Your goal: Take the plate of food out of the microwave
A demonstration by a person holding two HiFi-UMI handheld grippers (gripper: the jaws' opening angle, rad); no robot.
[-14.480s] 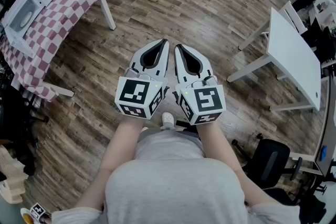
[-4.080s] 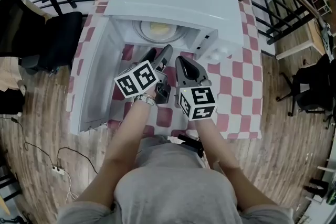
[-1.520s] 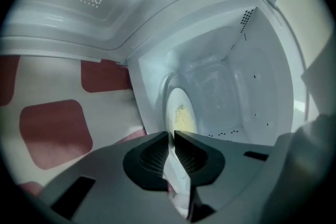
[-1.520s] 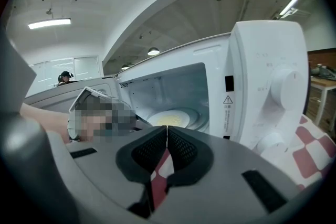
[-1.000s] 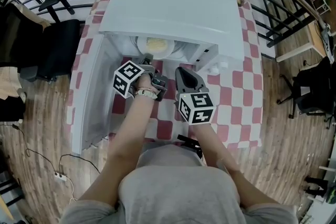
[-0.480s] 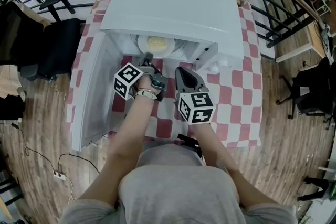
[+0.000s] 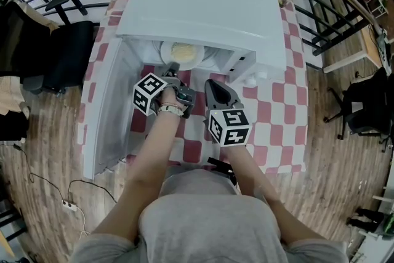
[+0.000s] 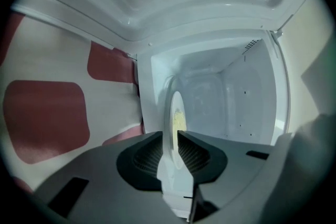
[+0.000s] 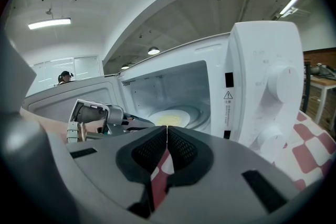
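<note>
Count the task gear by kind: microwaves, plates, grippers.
Microwave: 1, door open
Plate: 1, food on it, inside the microwave
Grippers: 2, the left gripper with jaws that have just been opening and the plate's rim between them, and the right gripper shut and empty
Total: 4

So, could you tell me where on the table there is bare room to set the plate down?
The checked cloth right of the right claw, in front of the knobs, is bare. Between the open door and that claw it is crowded with arms.
</note>
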